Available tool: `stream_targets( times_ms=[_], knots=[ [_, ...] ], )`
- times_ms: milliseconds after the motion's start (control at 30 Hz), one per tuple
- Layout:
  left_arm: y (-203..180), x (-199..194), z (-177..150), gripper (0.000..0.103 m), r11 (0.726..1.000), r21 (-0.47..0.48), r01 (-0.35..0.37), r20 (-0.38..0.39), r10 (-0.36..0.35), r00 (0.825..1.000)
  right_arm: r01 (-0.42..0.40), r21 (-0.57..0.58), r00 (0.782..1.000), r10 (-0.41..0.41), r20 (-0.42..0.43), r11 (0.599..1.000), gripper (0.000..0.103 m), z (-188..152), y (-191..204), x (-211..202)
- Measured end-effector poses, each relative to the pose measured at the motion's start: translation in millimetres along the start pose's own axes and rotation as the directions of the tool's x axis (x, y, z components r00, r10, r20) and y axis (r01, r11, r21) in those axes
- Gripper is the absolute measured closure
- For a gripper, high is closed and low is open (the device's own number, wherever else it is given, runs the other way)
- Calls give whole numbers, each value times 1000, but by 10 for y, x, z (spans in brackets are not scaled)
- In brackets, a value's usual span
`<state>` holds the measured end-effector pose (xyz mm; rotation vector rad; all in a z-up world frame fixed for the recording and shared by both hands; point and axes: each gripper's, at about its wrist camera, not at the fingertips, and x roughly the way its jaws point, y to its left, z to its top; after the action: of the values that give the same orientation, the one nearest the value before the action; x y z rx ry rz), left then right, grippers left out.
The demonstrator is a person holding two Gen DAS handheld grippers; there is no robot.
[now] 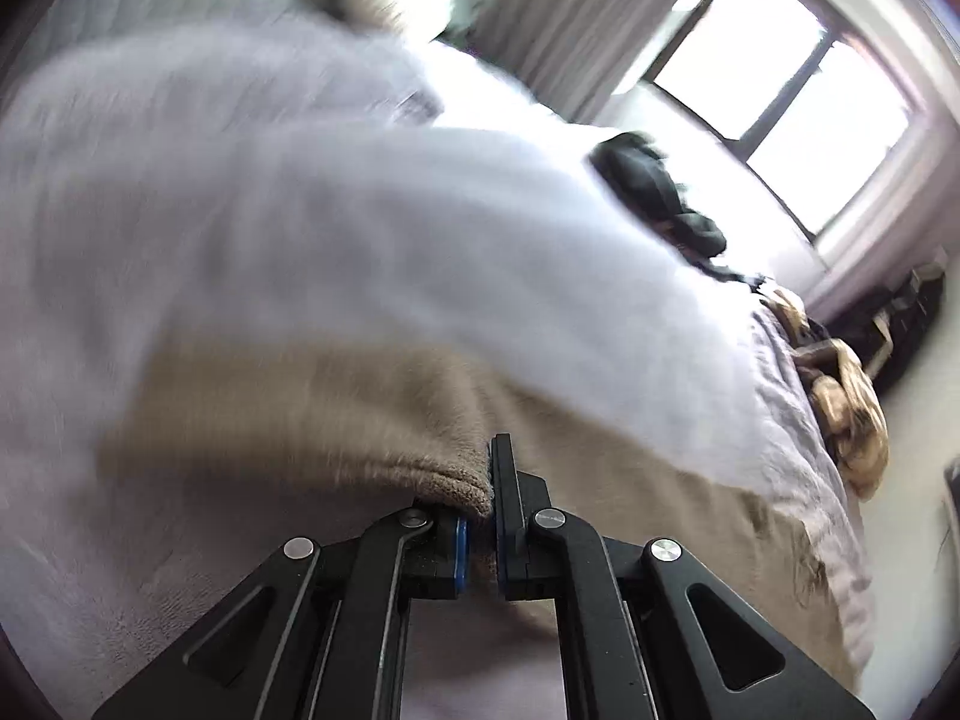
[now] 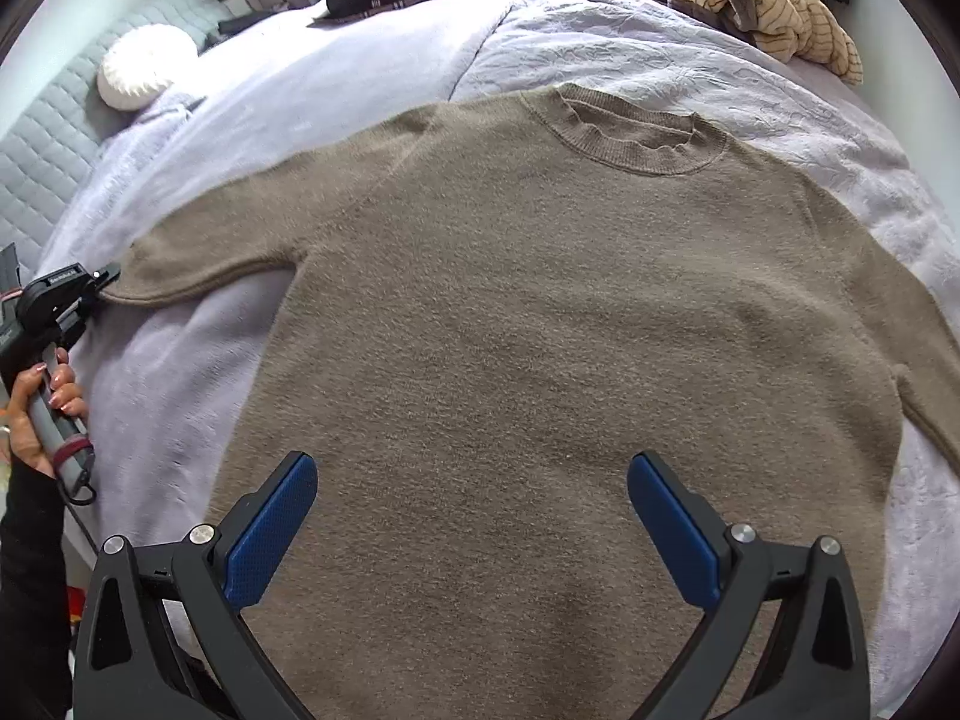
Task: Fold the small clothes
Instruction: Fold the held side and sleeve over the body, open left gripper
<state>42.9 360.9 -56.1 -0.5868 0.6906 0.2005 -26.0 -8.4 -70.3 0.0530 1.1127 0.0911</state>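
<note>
Barely begun: brown sweater [image 2: 540, 330] flat on bed [image 2: 690, 72], unfolded. Left gripper [image 1: 483, 516] clamped on sleeve cuff [image 1: 444, 480]; right gripper [image 2: 474, 516] apart above hem.

The sweater [image 2: 540, 324] is knitted from fuzzy, matt brown wool-like cloth, ribbed at the collar. The bed [image 2: 198, 138] is covered in soft, slightly crinkled lilac fabric. The right gripper [image 2: 472, 531] is formed of matt black plastic, with dimpled blue pads [image 2: 270, 531] and shiny metal pins.
</note>
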Motion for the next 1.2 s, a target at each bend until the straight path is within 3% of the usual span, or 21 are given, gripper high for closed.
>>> stream_targets(
  times_ms=[100, 200, 333, 433, 633, 733, 867, 900, 933, 967, 1000, 1100, 1200],
  knots=[
    [-443, -133, 64, 96, 993, 103, 61, 47, -66, 997, -13, 28, 1000, 12, 23, 1000, 0, -12, -118, -64],
    [-1019, -173, 39, 96, 970, 190, 153, 43, -164, 986, -1, 45, 999, -1, 48, 999, 0, -33, -270, -145],
    [-1885, -137, -215, 96, 916, 297, 271, -19, -278, 960, -11, 99, 997, 4, 73, 995, 0, -91, -565, -267],
    [-2610, -54, -599, 96, 851, 400, 340, -101, -328, 939, -2, 157, 996, -12, 85, 988, 0, -141, -858, -321],
    [-3502, 323, -1599, 96, 742, 534, 406, -303, -280, 911, 35, 264, 997, -53, 62, 964, 0, -334, -1406, -333],
    [-3636, 522, -1985, 96, 713, 573, 403, -370, -214, 904, 41, 311, 997, -58, 45, 949, 0, -421, -1616, -294],
    [-3602, 619, -2186, 94, 697, 609, 379, -389, -155, 908, 19, 359, 999, -29, 24, 933, 0, -450, -1819, -195],
    [-3582, 619, -2192, 90, 696, 605, 386, -403, -150, 903, 17, 364, 999, -26, 21, 931, 0, -440, -1847, -169],
    [-3534, 600, -2166, 66, 699, 599, 391, -415, -147, 898, 19, 364, 999, -29, 21, 931, 0, -406, -1852, -150],
    [-3478, 564, -2136, 32, 703, 596, 388, -409, -150, 900, 23, 355, 999, -33, 22, 934, 0, -364, -1835, -136],
    [-3405, 475, -2063, 21, 708, 595, 382, -382, -170, 909, 26, 346, 999, -36, 24, 938, 0, -323, -1815, -124],
    [-3214, 221, -1776, 17, 698, 606, 383, -315, -232, 920, 40, 277, 998, -53, 42, 960, 0, -147, -1677, -98],
    [-2888, 65, -1365, 17, 735, 601, 316, -226, -223, 948, 82, 107, 993, -91, 81, 991, 0, 136, -1299, -55]
  ],
)
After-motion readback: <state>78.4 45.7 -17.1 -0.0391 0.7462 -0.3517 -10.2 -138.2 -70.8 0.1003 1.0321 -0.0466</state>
